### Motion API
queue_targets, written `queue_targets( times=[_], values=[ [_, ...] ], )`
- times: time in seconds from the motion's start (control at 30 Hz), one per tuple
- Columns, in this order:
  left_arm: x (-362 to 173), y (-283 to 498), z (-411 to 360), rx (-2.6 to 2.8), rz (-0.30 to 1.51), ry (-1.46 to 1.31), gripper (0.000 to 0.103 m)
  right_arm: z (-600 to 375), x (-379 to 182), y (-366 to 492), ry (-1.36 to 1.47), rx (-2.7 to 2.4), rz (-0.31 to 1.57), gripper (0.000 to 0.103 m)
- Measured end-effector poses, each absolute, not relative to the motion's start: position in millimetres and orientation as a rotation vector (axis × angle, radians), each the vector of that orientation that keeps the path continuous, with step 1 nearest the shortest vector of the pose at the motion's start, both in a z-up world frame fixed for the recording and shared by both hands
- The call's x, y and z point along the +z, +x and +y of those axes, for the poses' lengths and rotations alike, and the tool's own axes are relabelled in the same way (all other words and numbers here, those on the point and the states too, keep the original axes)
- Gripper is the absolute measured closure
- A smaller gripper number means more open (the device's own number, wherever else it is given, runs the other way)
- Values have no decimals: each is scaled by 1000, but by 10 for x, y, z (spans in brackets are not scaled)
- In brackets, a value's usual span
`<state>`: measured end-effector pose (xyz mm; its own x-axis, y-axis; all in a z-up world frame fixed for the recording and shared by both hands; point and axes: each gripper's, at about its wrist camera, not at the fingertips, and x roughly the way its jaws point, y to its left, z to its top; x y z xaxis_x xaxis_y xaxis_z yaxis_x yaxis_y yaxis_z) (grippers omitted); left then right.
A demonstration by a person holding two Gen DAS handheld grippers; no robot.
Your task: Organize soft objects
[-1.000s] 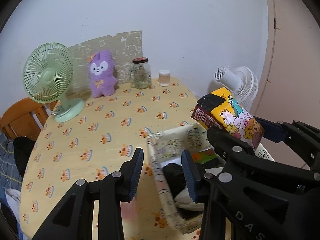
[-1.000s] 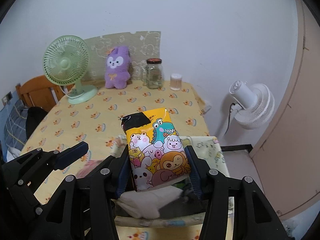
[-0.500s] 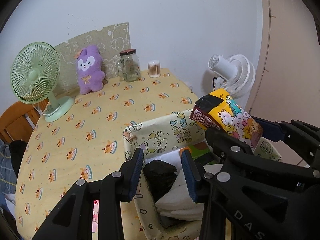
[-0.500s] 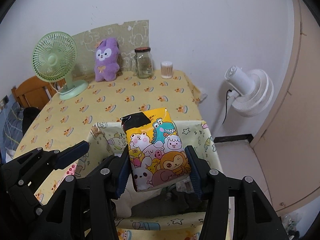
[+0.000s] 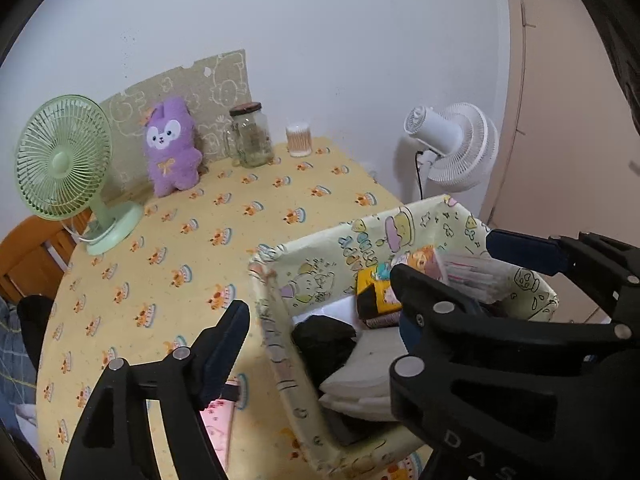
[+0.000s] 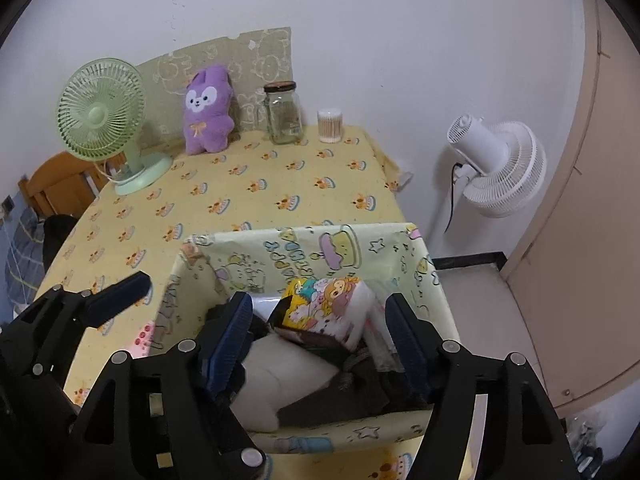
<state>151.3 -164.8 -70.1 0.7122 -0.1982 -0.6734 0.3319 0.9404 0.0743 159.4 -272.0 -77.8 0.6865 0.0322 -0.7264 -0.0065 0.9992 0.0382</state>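
A yellow cartoon-print tissue pack (image 6: 328, 312) lies tilted inside the pale yellow fabric basket (image 6: 304, 248), on top of white folded cloth (image 6: 280, 376) and dark items. It also shows in the left wrist view (image 5: 384, 288). My right gripper (image 6: 320, 336) is open above the basket, its jaws wide on either side of the pack and not touching it. My left gripper (image 5: 320, 344) is open over the basket's left wall (image 5: 276, 344); its right finger is hidden behind my right gripper. A purple plush (image 6: 206, 110) sits at the table's back.
A green desk fan (image 6: 104, 116), a glass jar (image 6: 284, 114) and a cotton-swab cup (image 6: 330, 126) stand along the back of the yellow-clothed table (image 6: 256, 184). A white floor fan (image 6: 496, 168) stands right of the table. A pink item (image 5: 218, 424) lies left of the basket.
My right gripper opened and let go of the tissue pack, which dropped into the basket. Both grippers drew back a little toward the near side of the basket.
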Motion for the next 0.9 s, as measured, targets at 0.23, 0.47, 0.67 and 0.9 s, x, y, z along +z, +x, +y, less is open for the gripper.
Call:
queue_targets(
  times=[0.23,0.47,0.67,0.9],
  values=[
    [-604,1424,-1345,-292,704,136,22,-2460,-642,1475,23,-46,760,14],
    [-529,1284,-1039,-260,678,110,22,-2167,-588,1405,56,-8,760,11],
    [-508,1168,-780,-240,672,93,22,-1890,-568,1309,61,5,756,8],
    [-480,1075,-530,-221,667,73,22,-1599,-533,1238,48,42,753,7]
  ],
)
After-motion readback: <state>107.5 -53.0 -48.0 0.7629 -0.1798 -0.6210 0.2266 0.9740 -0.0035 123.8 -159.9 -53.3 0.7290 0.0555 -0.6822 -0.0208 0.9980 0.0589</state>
